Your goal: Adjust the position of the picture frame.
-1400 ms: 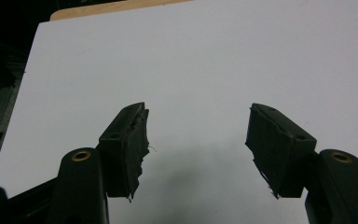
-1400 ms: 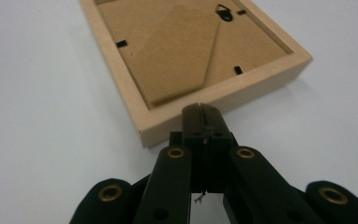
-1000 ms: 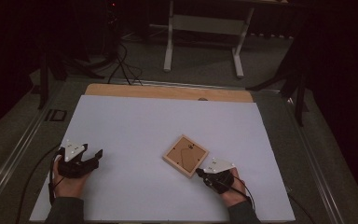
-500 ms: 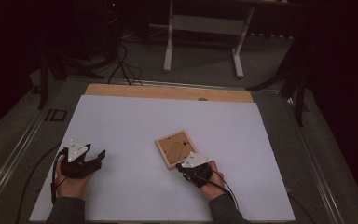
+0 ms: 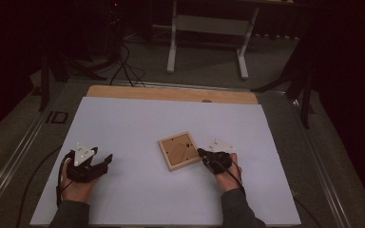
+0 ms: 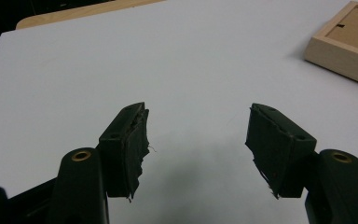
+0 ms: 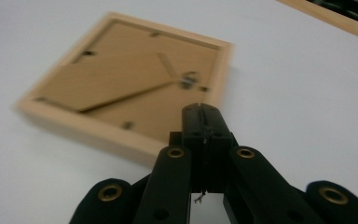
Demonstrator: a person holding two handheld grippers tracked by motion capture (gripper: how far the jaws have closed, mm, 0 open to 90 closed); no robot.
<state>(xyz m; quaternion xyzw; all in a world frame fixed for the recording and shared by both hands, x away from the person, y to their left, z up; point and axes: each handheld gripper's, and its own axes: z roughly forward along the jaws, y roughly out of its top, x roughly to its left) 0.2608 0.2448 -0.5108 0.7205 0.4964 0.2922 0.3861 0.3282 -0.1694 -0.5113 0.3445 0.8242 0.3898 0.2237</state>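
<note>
A square wooden picture frame (image 5: 179, 151) lies back-side up on the white table (image 5: 171, 114), a little right of its middle. My right gripper (image 5: 201, 153) is shut and empty, its tips at the frame's right edge. In the right gripper view the closed jaws (image 7: 203, 109) point over the near side of the frame (image 7: 121, 79); I cannot tell whether they touch it. My left gripper (image 5: 107, 159) rests at the table's front left, open with nothing between its fingers (image 6: 198, 121). The frame's corner (image 6: 349, 42) shows at the upper right of the left gripper view.
A bare wooden strip (image 5: 171, 93) runs along the table's far edge. Behind it on the floor stand a white stand with two legs (image 5: 209, 42) and dark cables (image 5: 123, 66). Metal rails (image 5: 14, 156) border the table's sides.
The frame has slid a little left and turned. My right gripper first moved left beside it, then came back right and farther up the table. The left gripper stayed put.
</note>
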